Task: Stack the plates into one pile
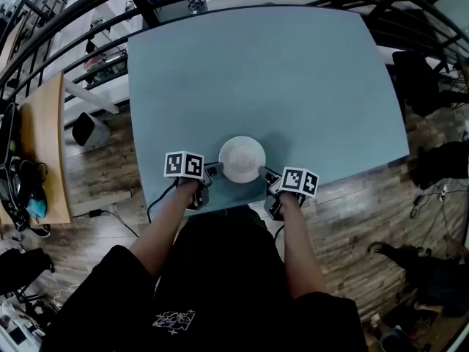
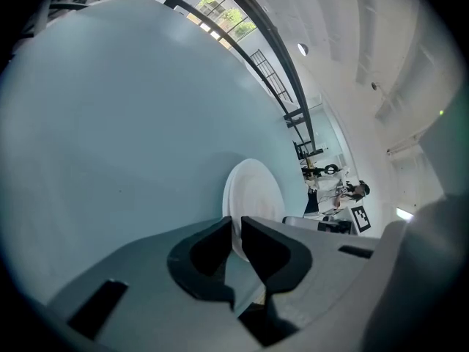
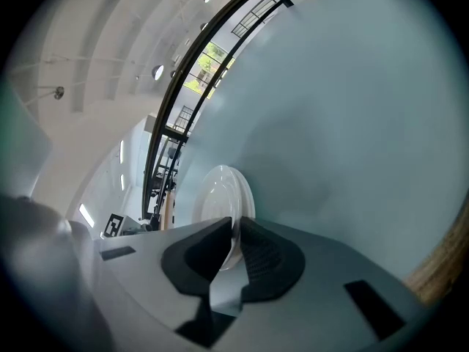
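Left gripper (image 1: pixel 213 170) and right gripper (image 1: pixel 266 174) each pinch opposite rims of the white plate (image 1: pixel 242 158) between them, presumably to keep it level.

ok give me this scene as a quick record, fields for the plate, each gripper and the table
plate: one round white plate in sight; cannot tell if more are stacked under it
place: near the front edge of the blue-grey table, just ahead of the person
left gripper: fingers closed on the plate's left rim
right gripper: fingers closed on the plate's right rim
other plates: none in view
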The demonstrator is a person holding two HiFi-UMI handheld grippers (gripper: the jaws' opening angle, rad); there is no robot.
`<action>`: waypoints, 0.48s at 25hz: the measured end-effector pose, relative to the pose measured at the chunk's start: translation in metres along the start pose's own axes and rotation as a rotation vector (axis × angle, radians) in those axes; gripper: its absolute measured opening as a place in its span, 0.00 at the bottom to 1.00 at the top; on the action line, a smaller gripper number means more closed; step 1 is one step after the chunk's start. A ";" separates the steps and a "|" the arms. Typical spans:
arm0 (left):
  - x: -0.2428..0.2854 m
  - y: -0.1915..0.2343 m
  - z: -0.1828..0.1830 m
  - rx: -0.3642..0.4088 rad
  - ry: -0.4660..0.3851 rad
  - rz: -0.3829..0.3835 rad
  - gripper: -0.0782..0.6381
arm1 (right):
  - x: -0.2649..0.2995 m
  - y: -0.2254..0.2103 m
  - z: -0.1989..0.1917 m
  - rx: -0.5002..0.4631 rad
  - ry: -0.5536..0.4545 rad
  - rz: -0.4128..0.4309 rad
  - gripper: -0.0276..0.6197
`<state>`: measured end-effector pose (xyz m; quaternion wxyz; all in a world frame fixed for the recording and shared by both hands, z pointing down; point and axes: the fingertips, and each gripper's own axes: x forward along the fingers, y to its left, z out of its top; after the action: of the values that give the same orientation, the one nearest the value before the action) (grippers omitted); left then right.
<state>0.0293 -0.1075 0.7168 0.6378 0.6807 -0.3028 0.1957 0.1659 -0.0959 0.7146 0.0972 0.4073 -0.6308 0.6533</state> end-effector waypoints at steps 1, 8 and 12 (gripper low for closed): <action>0.000 0.000 0.000 0.010 0.002 0.010 0.16 | 0.000 -0.001 0.001 -0.003 0.000 -0.004 0.09; -0.003 0.008 0.000 0.024 0.005 0.037 0.16 | -0.001 0.000 0.001 -0.079 0.025 -0.046 0.09; -0.003 0.006 0.001 0.026 -0.001 0.031 0.16 | -0.001 0.003 0.002 -0.154 0.044 -0.097 0.09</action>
<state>0.0226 -0.1082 0.7195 0.6255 0.6843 -0.3109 0.2094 0.1657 -0.0977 0.7115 0.1732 0.4143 -0.6564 0.6062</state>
